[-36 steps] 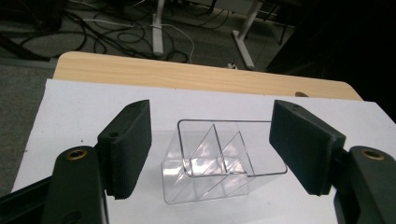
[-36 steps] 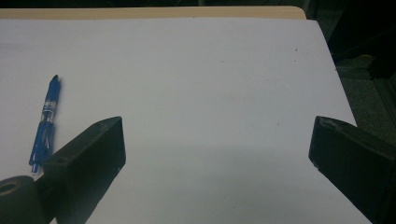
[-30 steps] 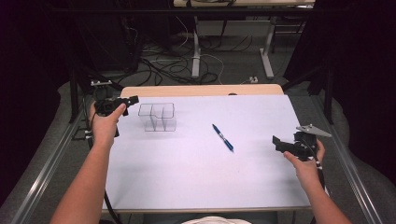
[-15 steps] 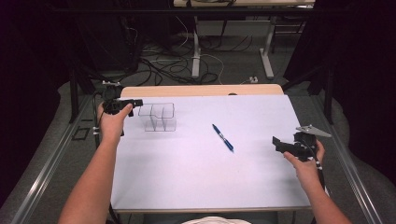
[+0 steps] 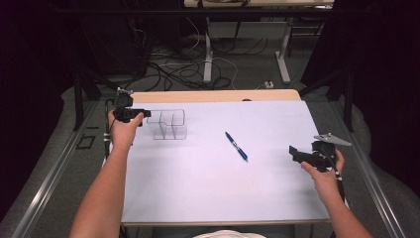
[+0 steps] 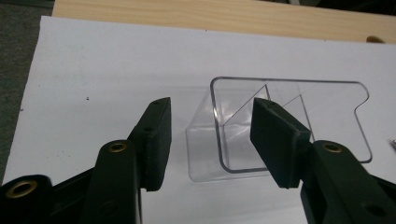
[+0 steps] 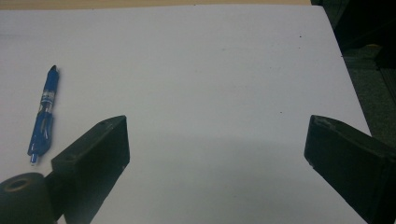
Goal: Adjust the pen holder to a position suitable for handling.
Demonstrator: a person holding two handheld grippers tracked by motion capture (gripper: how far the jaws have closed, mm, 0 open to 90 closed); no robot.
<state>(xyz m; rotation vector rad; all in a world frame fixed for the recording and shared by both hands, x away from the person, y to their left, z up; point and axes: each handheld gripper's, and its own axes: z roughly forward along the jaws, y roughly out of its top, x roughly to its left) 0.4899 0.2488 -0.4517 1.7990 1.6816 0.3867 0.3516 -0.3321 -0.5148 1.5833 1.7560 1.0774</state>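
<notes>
A clear plastic organiser (image 5: 168,124) with inner dividers stands at the back left of the white sheet. My left gripper (image 5: 140,114) sits at its left end. In the left gripper view the organiser (image 6: 322,100) has one end wall between the jaws of the left gripper (image 6: 211,128). These jaws have just been closing and stand partly open, with a gap still showing beside the left pad (image 6: 158,140). A blue pen (image 5: 236,146) lies mid-sheet. My right gripper (image 5: 295,152) hovers wide open near the right edge; in its own view the right gripper (image 7: 217,135) holds nothing and the pen (image 7: 44,116) lies far left.
The white sheet (image 5: 208,188) covers most of a wooden table, whose bare strip (image 5: 213,95) shows at the back. Cables (image 5: 188,64) and desk legs lie on the floor beyond. Metal rails run along both sides of the table.
My left hand has sunk a little and come in at the organiser's left end, and its jaws have narrowed around the wall. The right hand and the pen have not moved.
</notes>
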